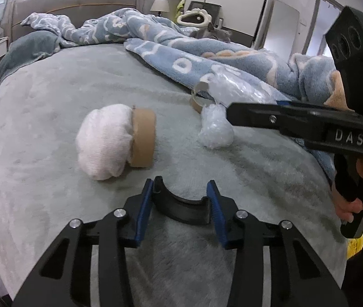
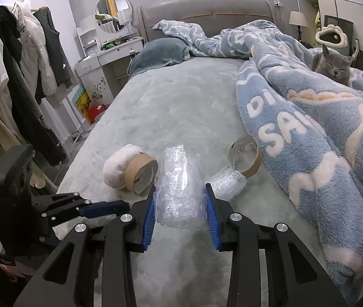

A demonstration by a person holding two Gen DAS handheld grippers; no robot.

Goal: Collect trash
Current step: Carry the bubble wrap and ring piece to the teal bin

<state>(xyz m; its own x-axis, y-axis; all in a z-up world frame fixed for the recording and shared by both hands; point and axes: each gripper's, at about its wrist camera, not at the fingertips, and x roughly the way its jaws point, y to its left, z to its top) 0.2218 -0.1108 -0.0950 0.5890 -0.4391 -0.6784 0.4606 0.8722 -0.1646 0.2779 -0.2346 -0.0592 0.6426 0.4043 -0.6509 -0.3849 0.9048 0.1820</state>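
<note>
The right hand-held gripper [image 2: 180, 211] grips a crumpled clear plastic wrap [image 2: 178, 192] between its 2 blue pads; the left hand-held gripper [image 1: 180, 204] hovers wide apart, holding nothing, over the bed [image 1: 53, 97]; beyond lie a cardboard roll stuffed with white cloth [image 1: 116, 140], a smaller plastic wad [image 2: 228, 184], a cardboard ring [image 2: 245, 157]; farther, a blue blanket [image 2: 309, 117] and grey cat [image 2: 333, 64].

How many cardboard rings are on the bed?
2. One ring beside the white cloth wad, another ring against the blanket. More may hide under it.
</note>
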